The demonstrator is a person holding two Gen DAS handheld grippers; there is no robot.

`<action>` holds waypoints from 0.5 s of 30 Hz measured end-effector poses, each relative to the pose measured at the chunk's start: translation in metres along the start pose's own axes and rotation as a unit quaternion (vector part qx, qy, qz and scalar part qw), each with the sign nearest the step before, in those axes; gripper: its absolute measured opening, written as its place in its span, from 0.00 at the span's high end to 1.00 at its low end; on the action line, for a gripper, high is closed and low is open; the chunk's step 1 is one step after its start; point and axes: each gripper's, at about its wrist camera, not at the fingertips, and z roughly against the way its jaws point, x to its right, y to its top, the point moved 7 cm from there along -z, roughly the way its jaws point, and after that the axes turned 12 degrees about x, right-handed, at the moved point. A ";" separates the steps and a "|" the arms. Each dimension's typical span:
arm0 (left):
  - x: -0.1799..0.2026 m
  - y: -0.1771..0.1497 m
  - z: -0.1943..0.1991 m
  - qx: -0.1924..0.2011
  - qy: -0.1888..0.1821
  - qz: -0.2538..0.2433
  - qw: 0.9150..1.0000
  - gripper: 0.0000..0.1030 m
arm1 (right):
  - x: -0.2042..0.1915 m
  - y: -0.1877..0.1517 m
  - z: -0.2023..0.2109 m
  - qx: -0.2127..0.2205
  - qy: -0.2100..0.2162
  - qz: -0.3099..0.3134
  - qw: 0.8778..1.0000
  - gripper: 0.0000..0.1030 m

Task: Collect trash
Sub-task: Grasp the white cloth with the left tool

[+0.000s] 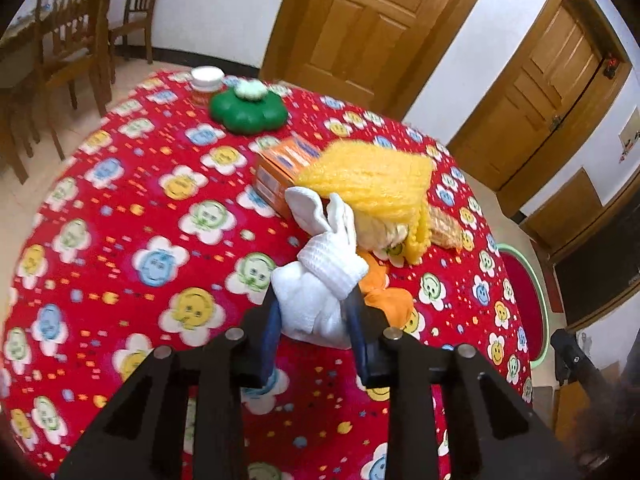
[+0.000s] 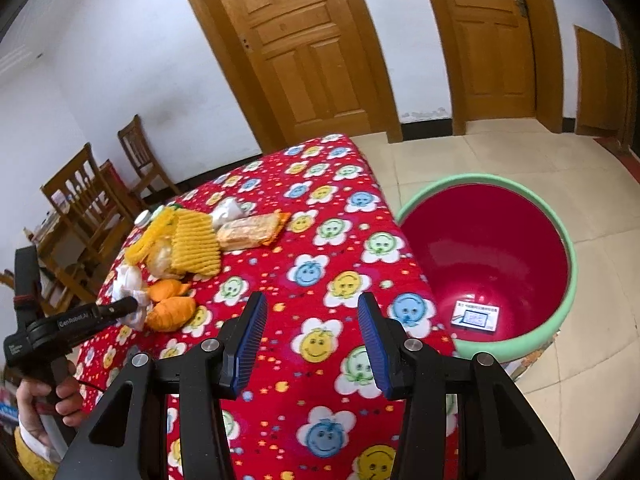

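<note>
My left gripper [image 1: 314, 300] is shut on a white foam fruit net [image 1: 320, 280], just above the red flowered tablecloth [image 1: 120, 240]. The same net shows in the right wrist view [image 2: 130, 284], held by the left gripper [image 2: 128, 304]. Beyond it lie orange peel pieces [image 1: 388, 300], a yellow foam net [image 1: 372, 180], a snack wrapper [image 2: 248, 230] and an orange box [image 1: 280, 168]. My right gripper [image 2: 312, 340] is open and empty above the table's near right part. A red basin with a green rim [image 2: 492, 264] stands on the floor to the right of the table, with a small card [image 2: 476, 316] in it.
A green flower-shaped container [image 1: 248, 110] and a white-lidded jar [image 1: 206, 82] stand at the table's far edge. Wooden chairs [image 1: 72, 52] stand to the left. Two wooden doors [image 2: 304, 48] are behind. The floor is tiled.
</note>
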 end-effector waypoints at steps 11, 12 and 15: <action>-0.045 0.040 0.058 0.060 0.073 -0.026 0.995 0.70 | -0.056 0.003 -0.007 -0.011 0.055 0.033 0.998 0.53; -0.051 0.041 0.062 0.063 0.080 -0.028 0.994 0.70 | -0.061 0.003 -0.008 -0.012 0.059 0.037 0.998 0.53; -0.067 0.040 0.069 0.068 0.102 -0.027 0.992 0.70 | -0.081 -0.001 -0.013 -0.018 0.073 0.048 0.996 0.53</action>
